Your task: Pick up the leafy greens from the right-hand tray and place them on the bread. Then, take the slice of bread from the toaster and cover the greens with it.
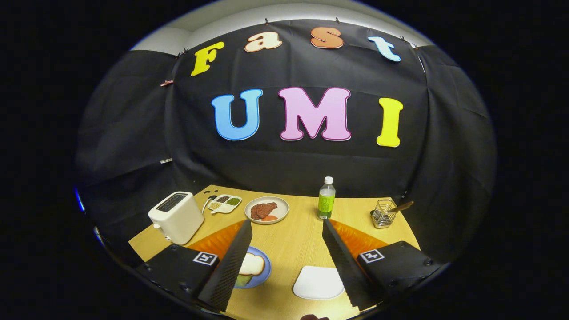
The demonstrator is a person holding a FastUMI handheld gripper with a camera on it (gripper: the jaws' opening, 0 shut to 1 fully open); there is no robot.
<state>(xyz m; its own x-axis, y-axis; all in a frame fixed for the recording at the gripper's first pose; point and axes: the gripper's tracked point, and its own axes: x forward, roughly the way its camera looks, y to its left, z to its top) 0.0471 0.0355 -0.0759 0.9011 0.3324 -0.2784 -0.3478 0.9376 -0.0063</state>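
The gripper point(286, 262) hangs above the wooden table point(289, 249), its fingers spread wide and holding nothing. Far ahead stand a green bottle point(326, 202), a wire basket point(383, 214) with a utensil far right, and a plate point(266, 210) of meat slices. A small divided dish point(225, 203) of seasonings sits beside the toaster point(176, 217) at far left. Near, partly behind the left finger, a blue plate point(263, 272) carries a bread slice point(251, 265) with greens point(242, 280) showing under it. The white tray point(318, 282) lies between the fingers.
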